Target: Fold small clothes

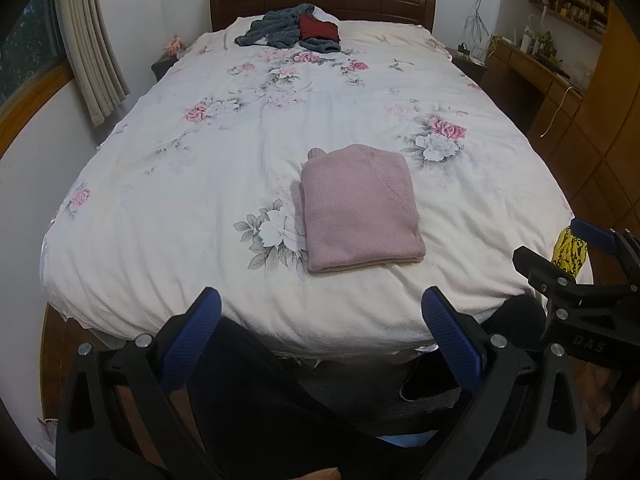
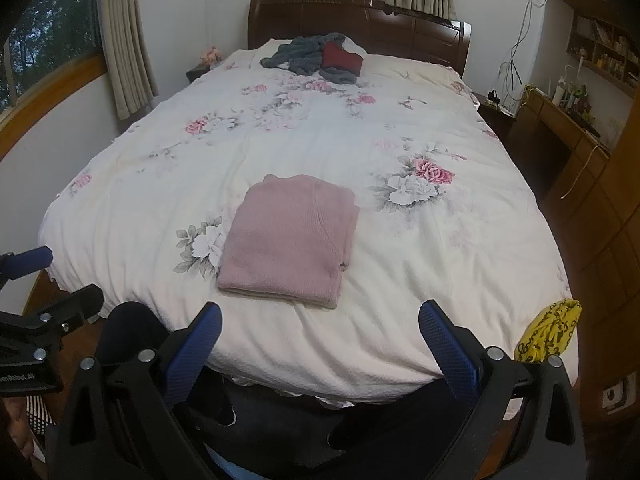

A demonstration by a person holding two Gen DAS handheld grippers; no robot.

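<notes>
A: While the left gripper (image 1: 320, 340) is held wide and empty at the bed's foot, where is the sweater (image 1: 360, 210) seen?

B: Folded flat on the quilt (image 1: 180, 200), ahead. The grey pile (image 1: 288, 30) by the headboard should probably be fetched next.

A: And the right view?

B: The right gripper (image 2: 320, 344) is spread wide, nothing held; the sweater is left undisturbed.

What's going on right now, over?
Both tools open, left tool and right tool empty. Pink sweater folded on bed. Nothing in the way.
</notes>
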